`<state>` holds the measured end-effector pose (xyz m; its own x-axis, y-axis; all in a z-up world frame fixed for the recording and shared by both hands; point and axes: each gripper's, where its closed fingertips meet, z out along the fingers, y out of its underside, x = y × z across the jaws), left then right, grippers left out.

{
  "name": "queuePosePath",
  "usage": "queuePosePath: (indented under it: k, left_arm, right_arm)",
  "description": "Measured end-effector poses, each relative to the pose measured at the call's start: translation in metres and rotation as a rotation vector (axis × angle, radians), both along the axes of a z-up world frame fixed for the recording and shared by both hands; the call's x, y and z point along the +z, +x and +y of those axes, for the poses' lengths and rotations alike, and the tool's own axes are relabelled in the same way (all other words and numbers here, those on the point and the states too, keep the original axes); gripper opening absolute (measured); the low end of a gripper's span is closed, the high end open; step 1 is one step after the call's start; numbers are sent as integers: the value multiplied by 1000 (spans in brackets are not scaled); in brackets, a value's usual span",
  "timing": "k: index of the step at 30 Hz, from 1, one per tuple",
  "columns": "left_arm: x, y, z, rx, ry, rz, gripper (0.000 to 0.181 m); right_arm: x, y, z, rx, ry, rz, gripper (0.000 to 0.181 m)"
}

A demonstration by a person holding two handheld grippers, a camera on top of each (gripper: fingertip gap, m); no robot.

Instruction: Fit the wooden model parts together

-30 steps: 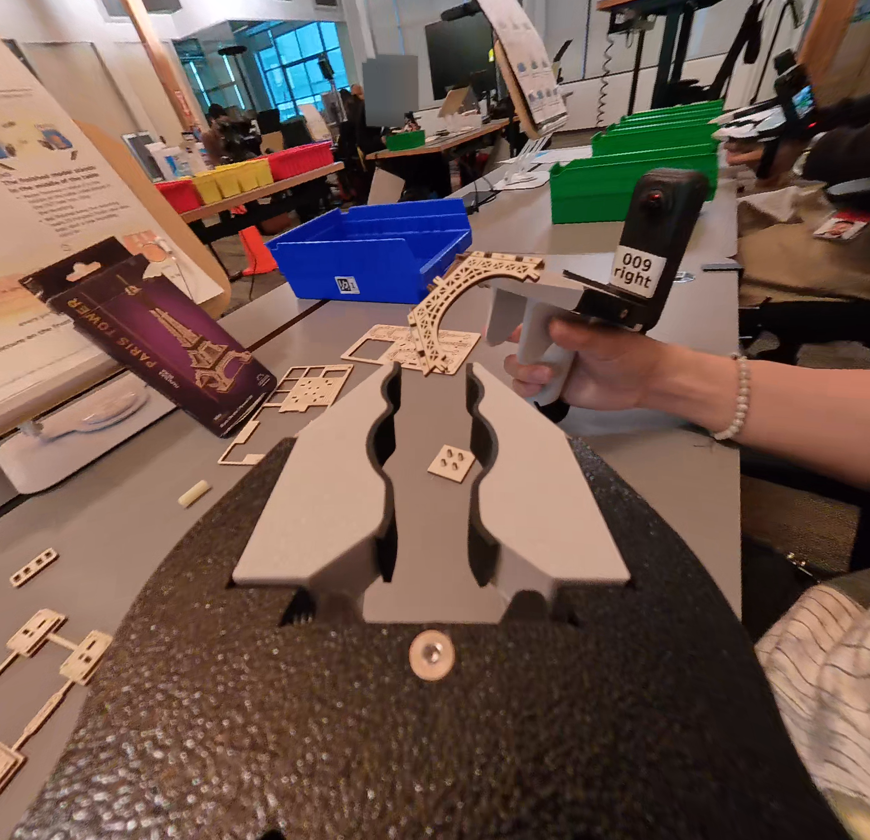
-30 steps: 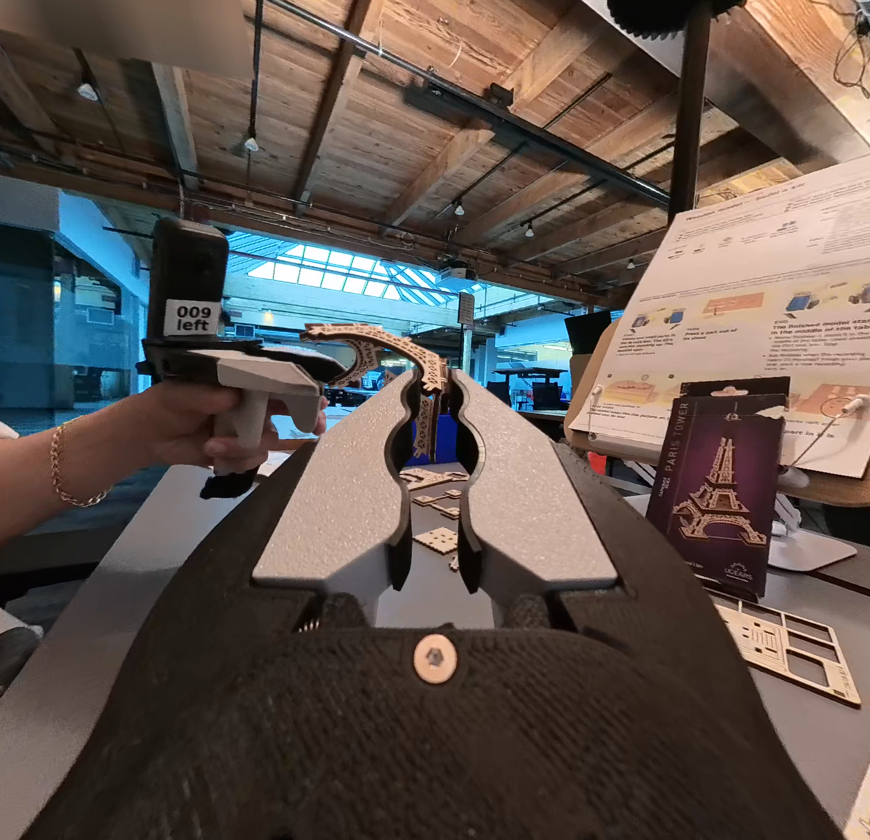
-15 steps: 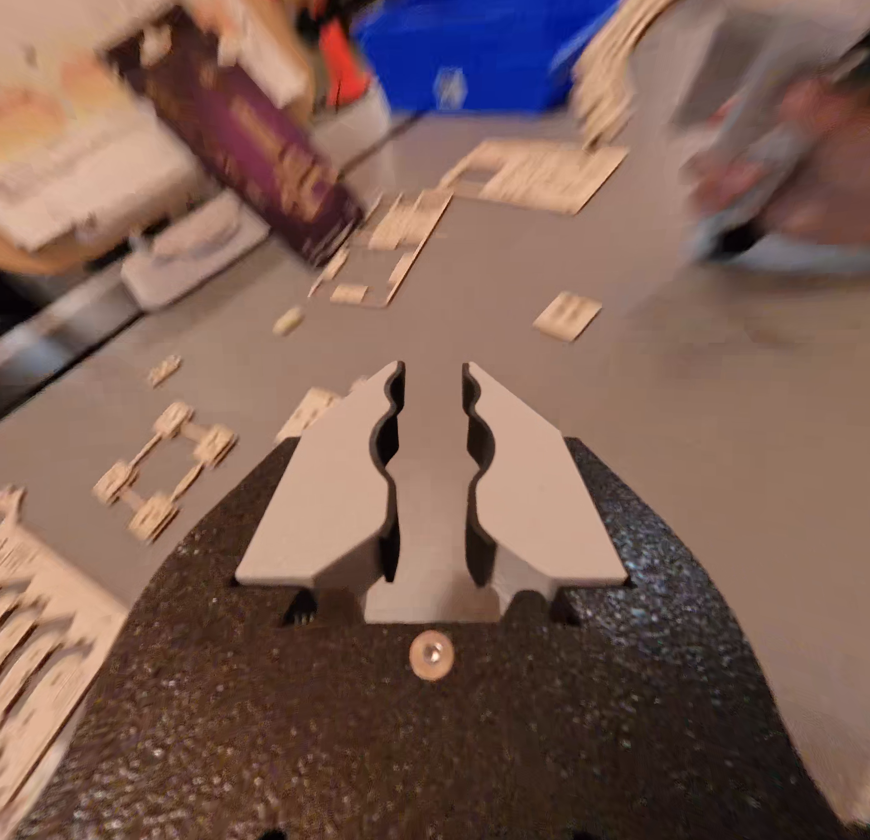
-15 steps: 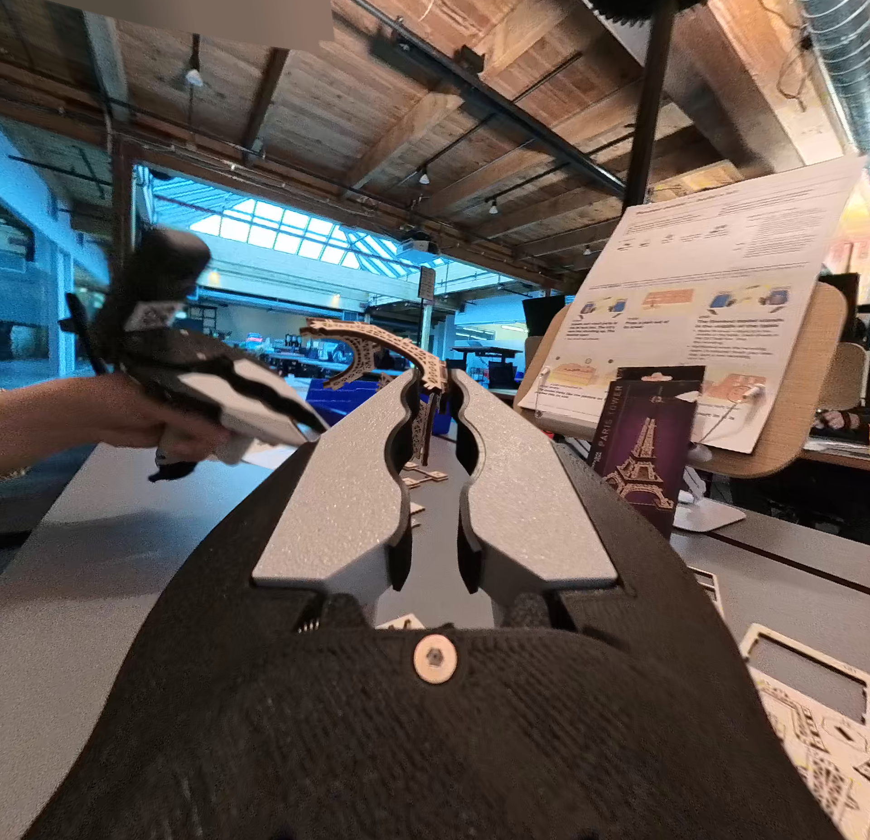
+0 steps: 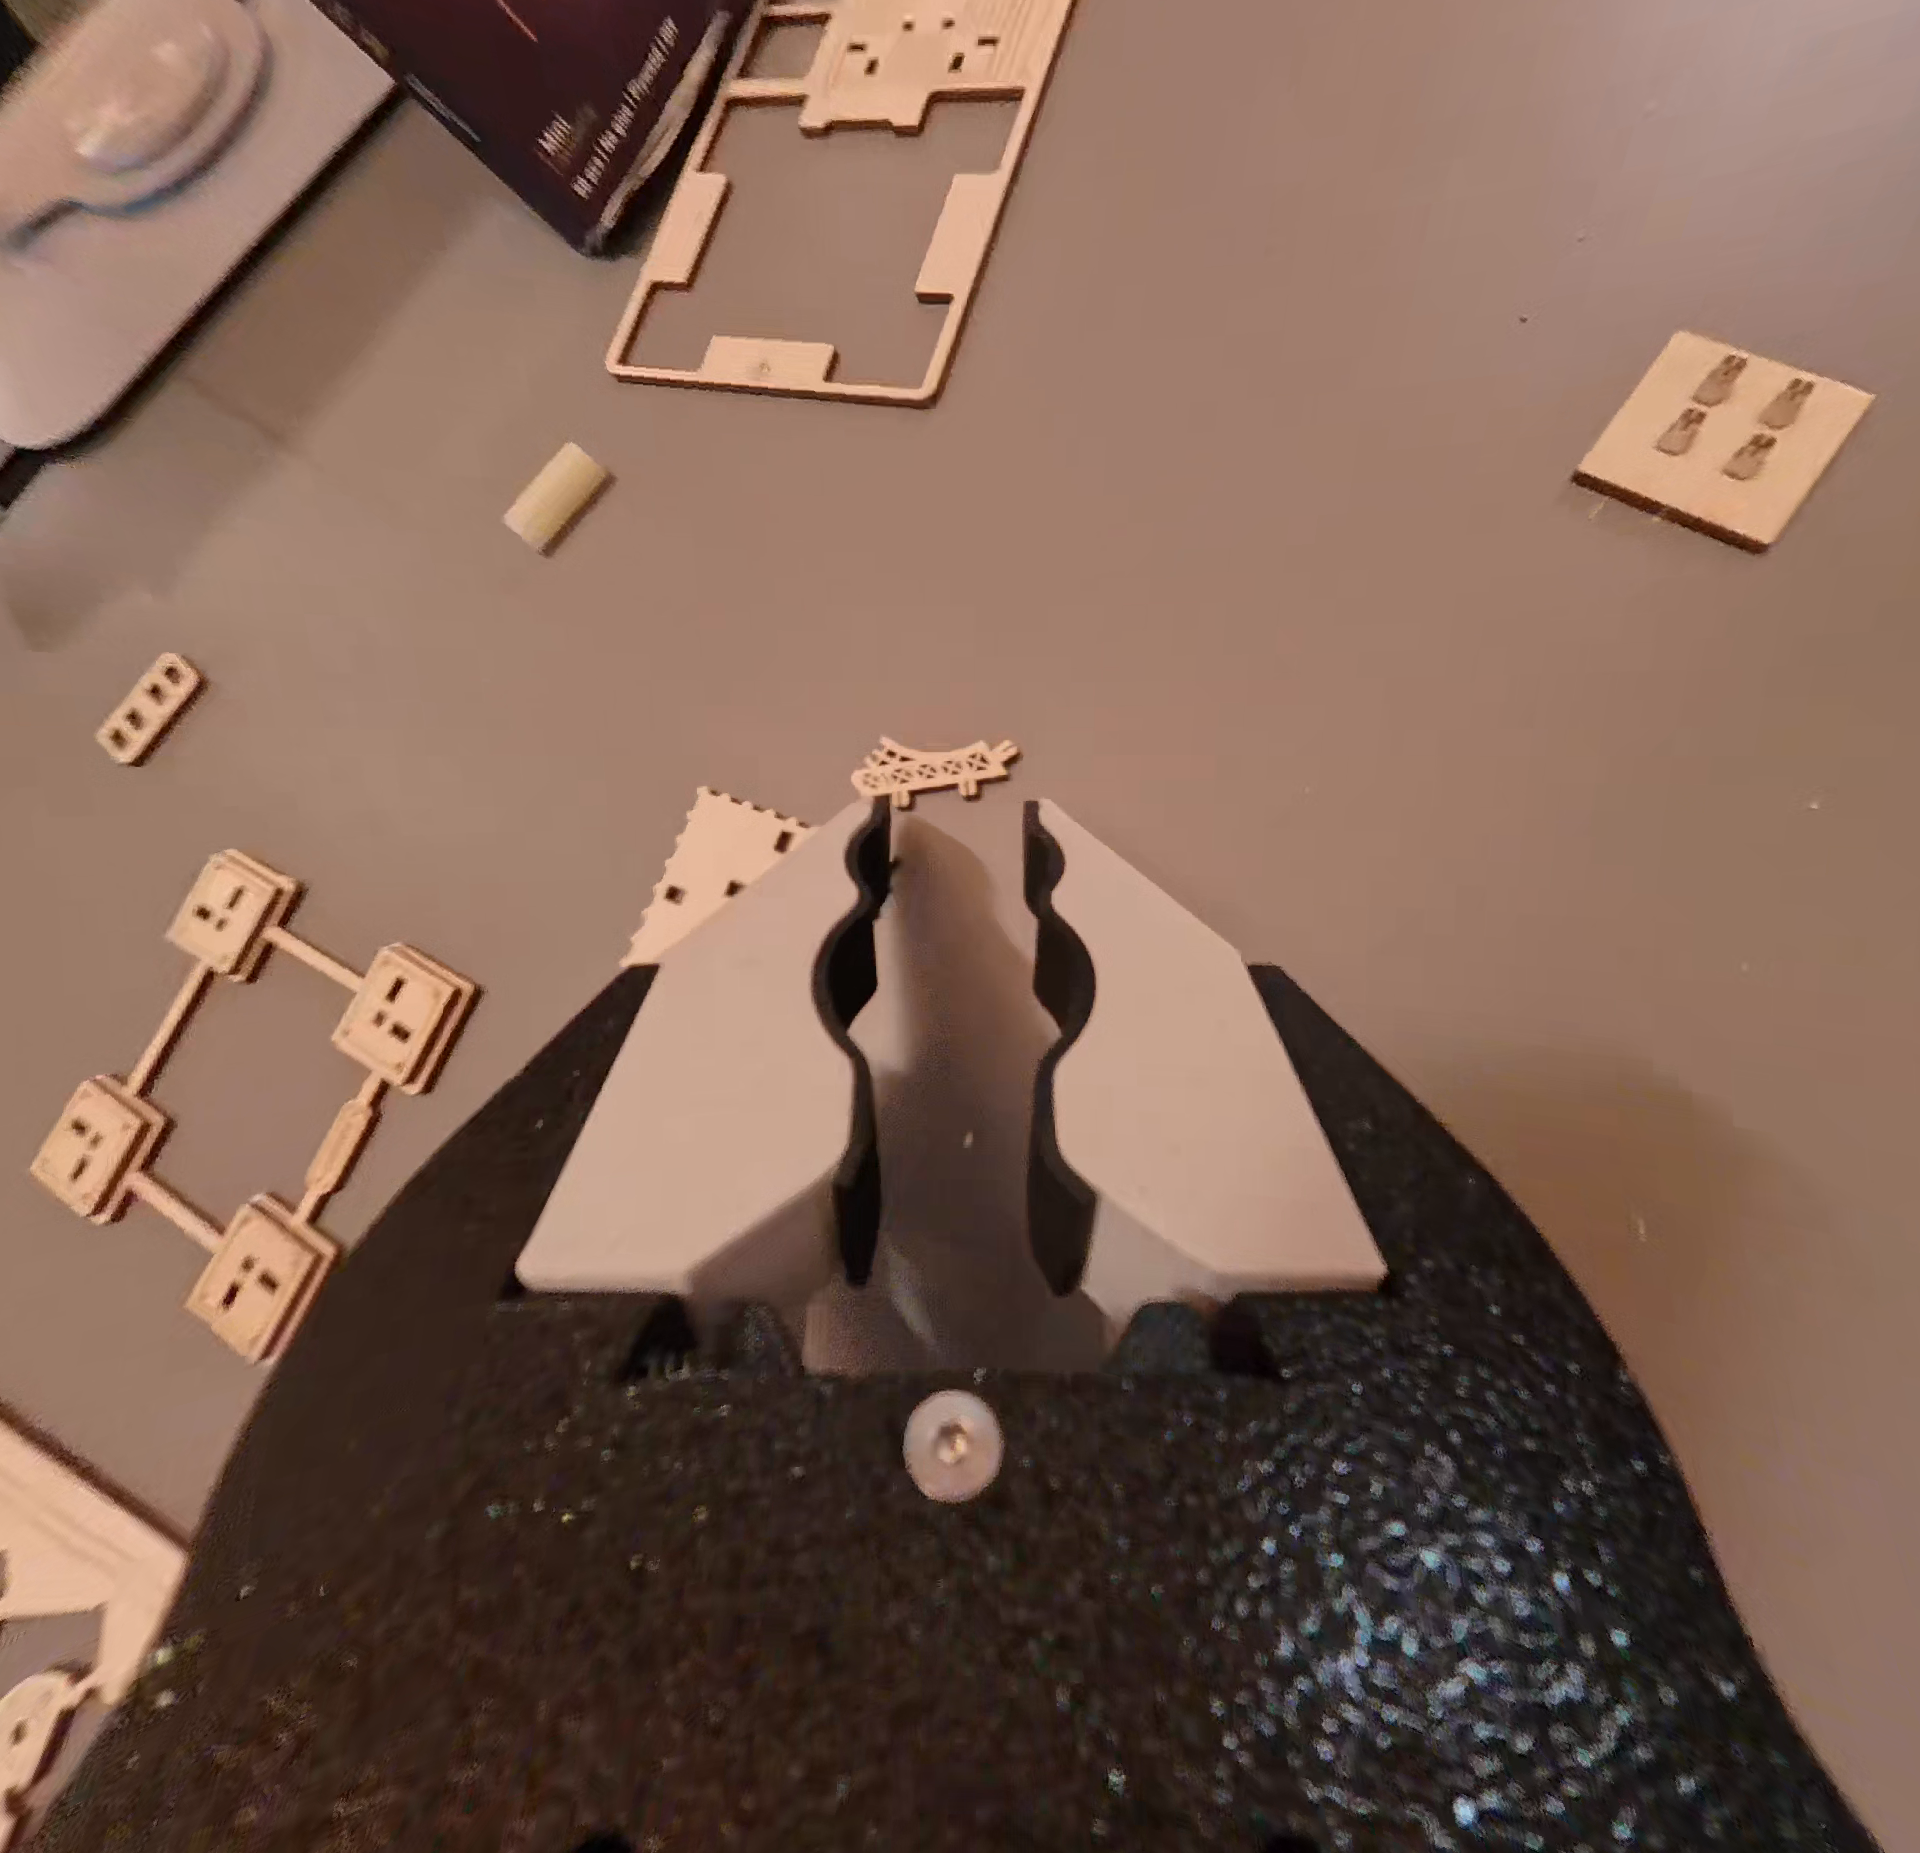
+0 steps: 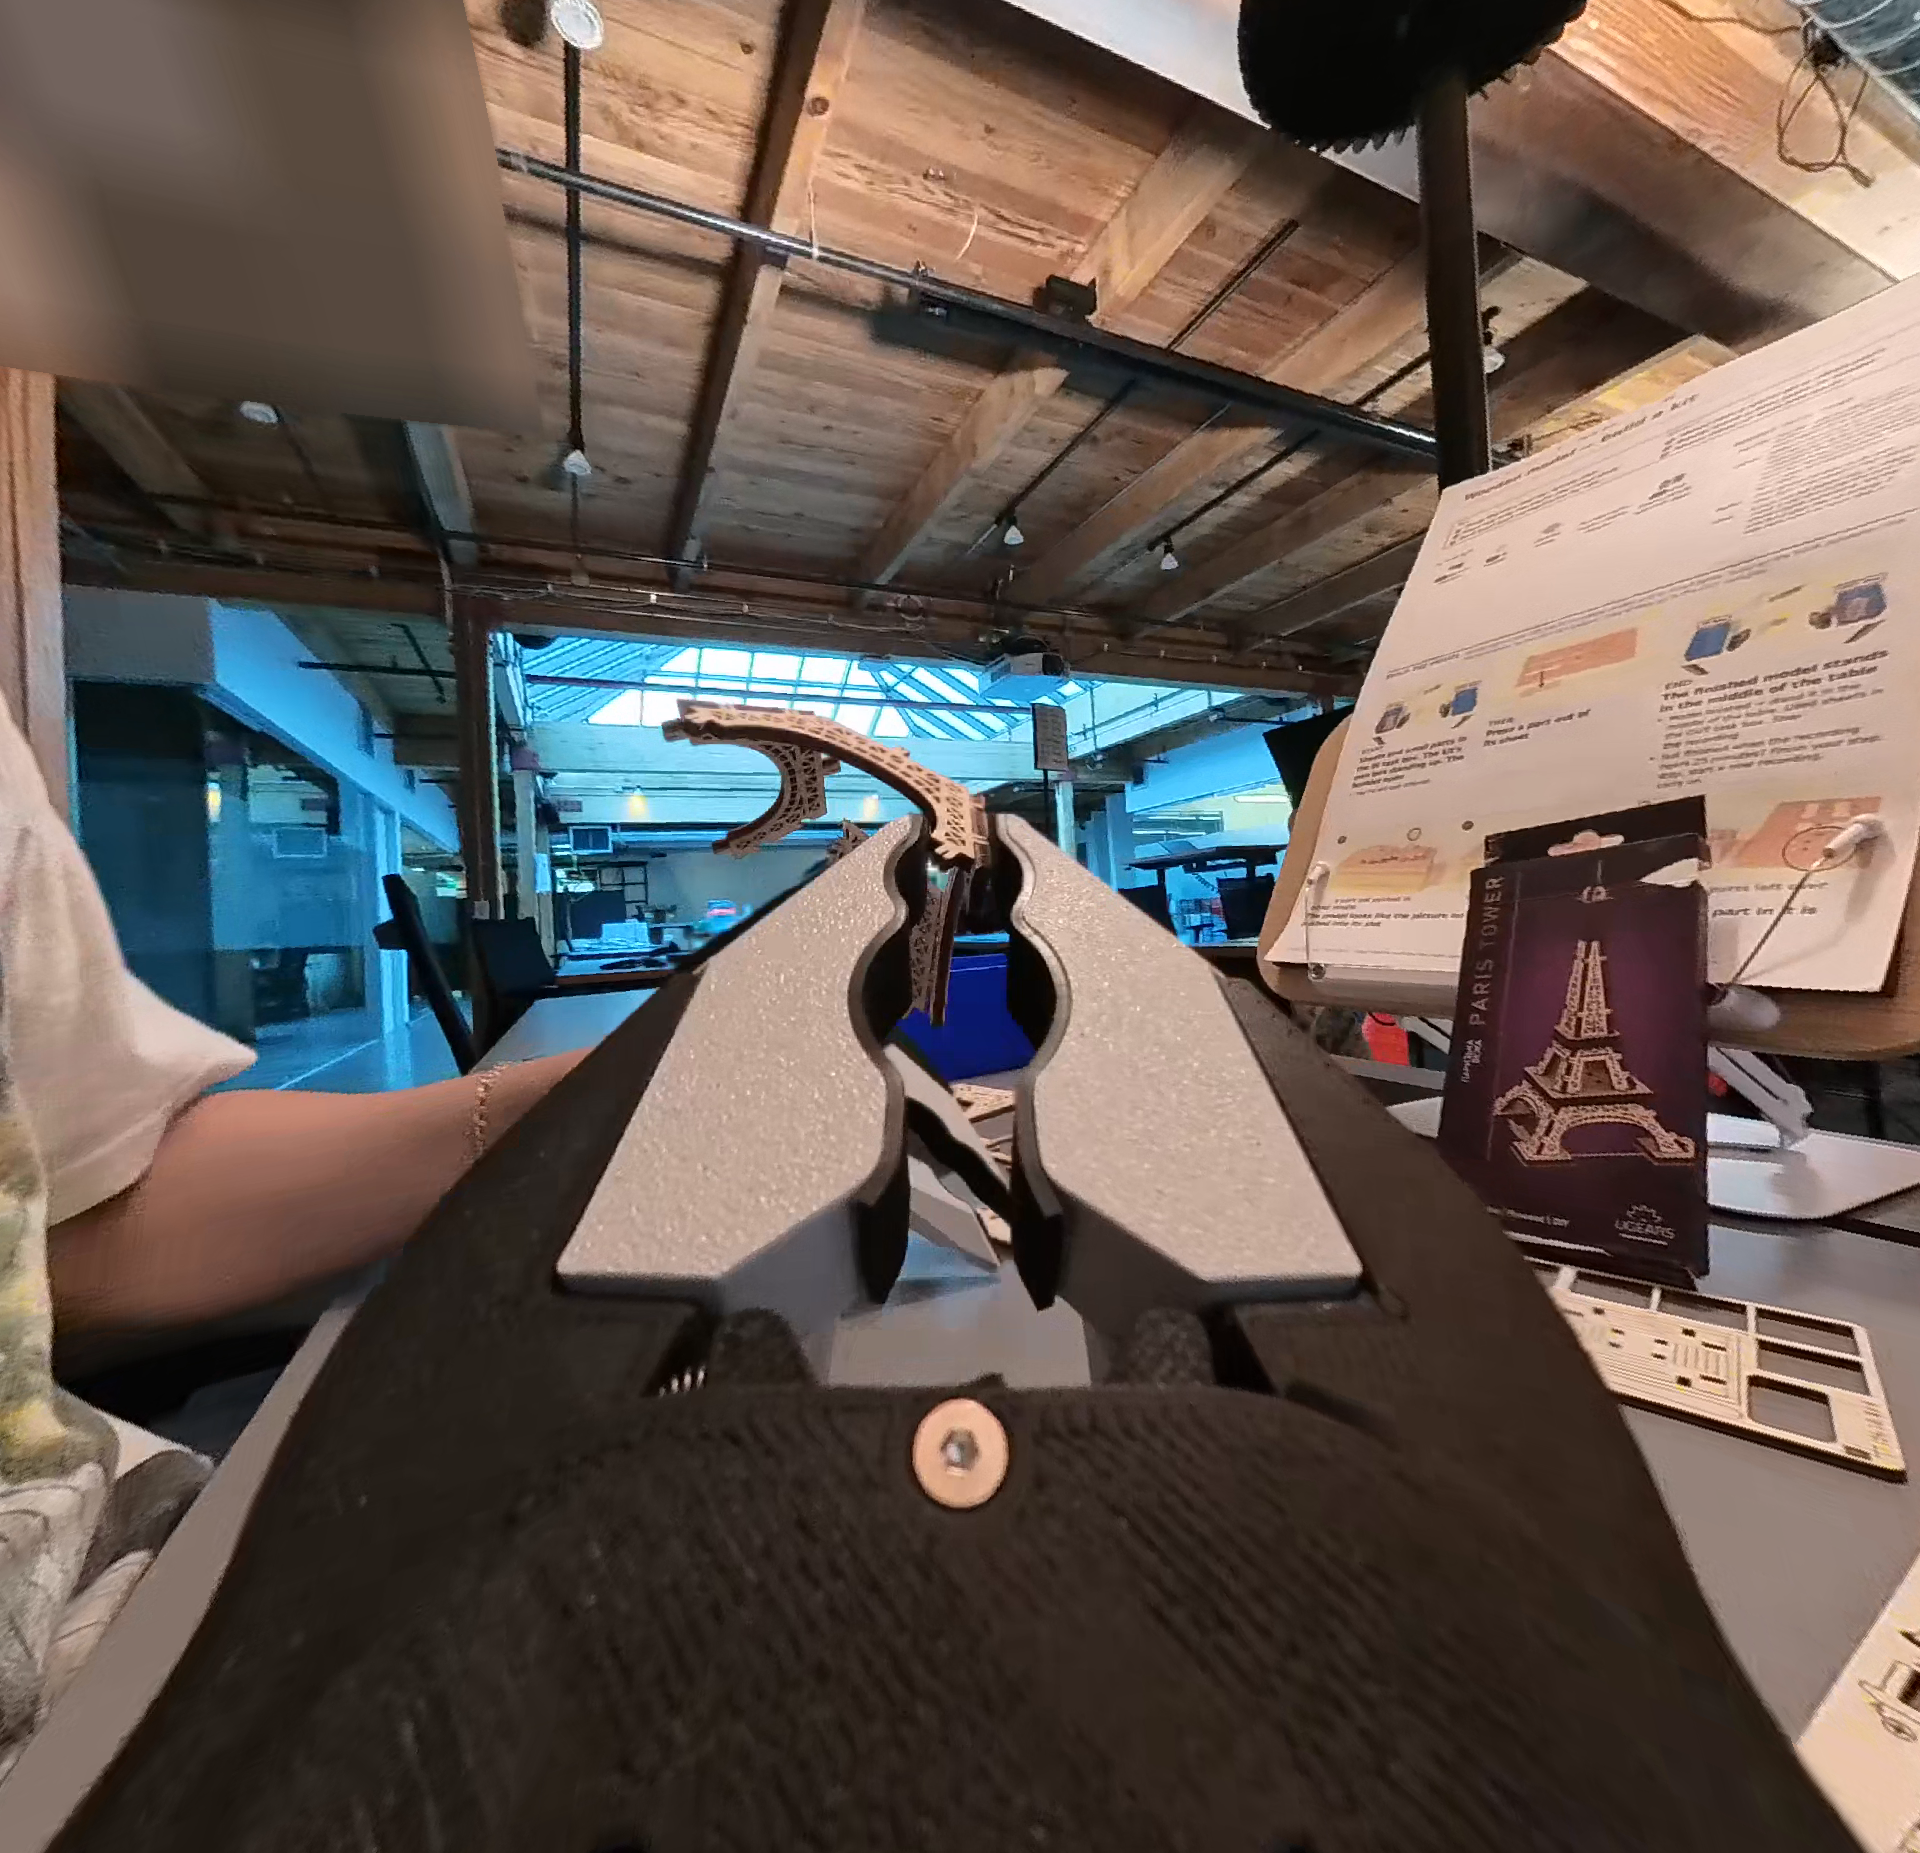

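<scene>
In the left wrist view my left gripper (image 5: 958, 816) is open and empty, pointing down at the grey table (image 5: 1351, 712). A small wooden lattice strip (image 5: 935, 767) lies flat just beyond its fingertips. A toothed wooden piece (image 5: 717, 868) is partly hidden behind the left finger. In the right wrist view my right gripper (image 6: 956, 839) is shut on a curved wooden lattice arch (image 6: 821, 764) and holds it up in the air, the arch curving up and to the left.
A four-pad wooden base frame (image 5: 249, 1086), an emptied part sheet (image 5: 831, 193), a square slotted plate (image 5: 1725, 442), a small pale cylinder (image 5: 556, 484) and a holed strip (image 5: 151, 709) lie around. The purple kit box (image 6: 1590, 1055), an instruction board (image 6: 1662, 712) and a person's arm (image 6: 312, 1159) are near. Left tips to right tips: about 25 centimeters. From the left gripper's tips to the toothed wooden piece (image 5: 717, 868) is close to 4 centimeters.
My left gripper has tipped down and come close to the table, over the small lattice strip. My right gripper still holds the arch and has turned slightly.
</scene>
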<state>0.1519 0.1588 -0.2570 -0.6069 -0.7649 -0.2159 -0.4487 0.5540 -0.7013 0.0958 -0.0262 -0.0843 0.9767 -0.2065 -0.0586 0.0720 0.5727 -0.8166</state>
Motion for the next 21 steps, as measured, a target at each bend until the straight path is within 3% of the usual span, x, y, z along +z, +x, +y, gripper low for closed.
queuePosePath:
  k: [4,7,12,17,21]
  left_arm:
    - [-3,-2,-11,-23,-50,13,12]
    - [-2,-19,-27,-124,-105,65,17]
    - [20,2,-1,63,-208,3,19]
    - [1,15,3,86,-107,95,37]
    - [0,20,-9,58,-84,83,18]
  right_arm:
    - [2,0,-3,26,30,20,8]
    - [4,0,-6,32,51,27,9]
    - [5,1,-8,45,74,45,8]
    - [10,1,-15,103,144,78,9]
    - [18,3,-32,177,271,127,9]
